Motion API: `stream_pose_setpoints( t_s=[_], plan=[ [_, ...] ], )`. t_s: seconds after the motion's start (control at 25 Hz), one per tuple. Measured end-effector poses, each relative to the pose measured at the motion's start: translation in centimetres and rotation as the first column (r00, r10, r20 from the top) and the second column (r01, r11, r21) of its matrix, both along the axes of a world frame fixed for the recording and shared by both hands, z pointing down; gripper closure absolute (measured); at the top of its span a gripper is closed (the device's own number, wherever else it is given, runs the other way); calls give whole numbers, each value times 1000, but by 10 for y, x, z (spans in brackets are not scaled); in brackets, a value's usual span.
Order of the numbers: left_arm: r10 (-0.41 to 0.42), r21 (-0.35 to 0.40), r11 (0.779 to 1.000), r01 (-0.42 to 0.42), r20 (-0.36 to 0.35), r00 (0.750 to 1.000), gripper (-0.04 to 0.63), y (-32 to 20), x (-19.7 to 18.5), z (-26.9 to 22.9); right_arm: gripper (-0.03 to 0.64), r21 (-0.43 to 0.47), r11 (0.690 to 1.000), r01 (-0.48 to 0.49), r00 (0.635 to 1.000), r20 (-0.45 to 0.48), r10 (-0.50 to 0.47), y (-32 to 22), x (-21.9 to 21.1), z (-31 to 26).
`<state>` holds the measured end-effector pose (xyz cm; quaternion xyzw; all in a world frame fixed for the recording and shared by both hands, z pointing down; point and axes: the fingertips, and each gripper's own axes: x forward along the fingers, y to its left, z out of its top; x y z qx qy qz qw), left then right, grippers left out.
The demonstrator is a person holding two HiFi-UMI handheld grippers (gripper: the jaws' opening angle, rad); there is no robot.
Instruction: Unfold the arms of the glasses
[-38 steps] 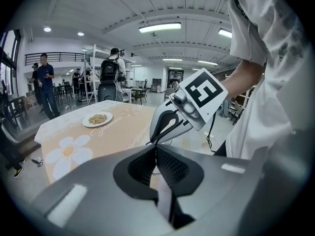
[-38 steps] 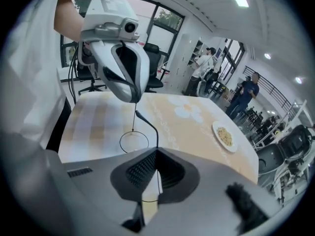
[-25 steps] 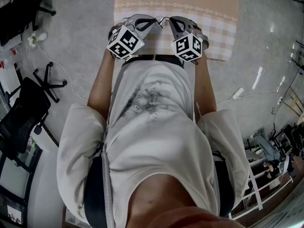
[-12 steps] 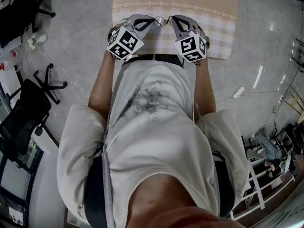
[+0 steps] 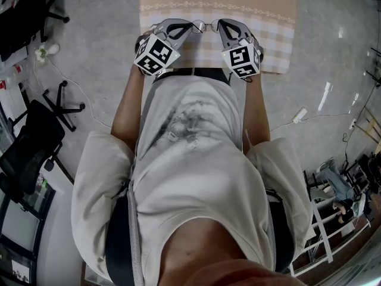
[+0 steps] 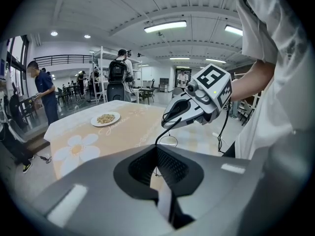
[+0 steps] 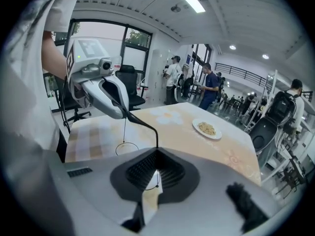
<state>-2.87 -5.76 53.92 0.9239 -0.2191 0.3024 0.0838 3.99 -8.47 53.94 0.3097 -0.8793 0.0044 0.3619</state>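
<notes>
**Both Grippers Clamped on Wire Glasses Over Table's Near Edge**

Shows the grey left gripper [image 5: 191,24], black-and-white marker cube [image 5: 157,52] on top, fully closed at the tip on the thin round-lensed, wire-rimmed glasses [image 6: 168,141], with a slim black arm pinched between the ribbed pads and no gap visible. Mirrors that on the other side: grey right gripper [image 5: 218,24] likewise pressed tight, a slim black arm nipped at its tip. Traces, in each gripper view, that black arm rising out of the gripper's own jaws and running across to the tip of the other gripper, a round lens hanging on fine wire below.

Places the glasses strung between the two tips, over the checked band [image 5: 271,46] along the near edge of the table [image 6: 56,146], roughly midway along that edge and just in front of the person's white T-shirt [image 5: 190,159]. Cannot tell whether the lenses touch the cloth.

Takes in a peach tablecloth [image 5: 238,5] printed with white flowers, covering the table top. Picks out a white plate [image 6: 105,118] of pale-brown food farther in, towards the far side, well apart from the glasses. Catches bare forearms [image 5: 126,106] running down to both grippers. Beyond the table: grey speckled floor [image 5: 101,40], black office chair [image 5: 30,142] off the left side, white cables [image 5: 309,119] trailing, several people [image 6: 118,73] standing among racks and desks in a lit hall.
</notes>
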Motion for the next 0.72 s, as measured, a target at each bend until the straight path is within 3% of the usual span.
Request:
stream_pose_setpoints(
  t_s=[0.72],
  plan=[
    [-10, 2, 1000, 10, 3, 1000, 586, -1, 2, -1, 601, -53, 993, -106, 986, 122, 112, 0, 15, 3]
  ],
)
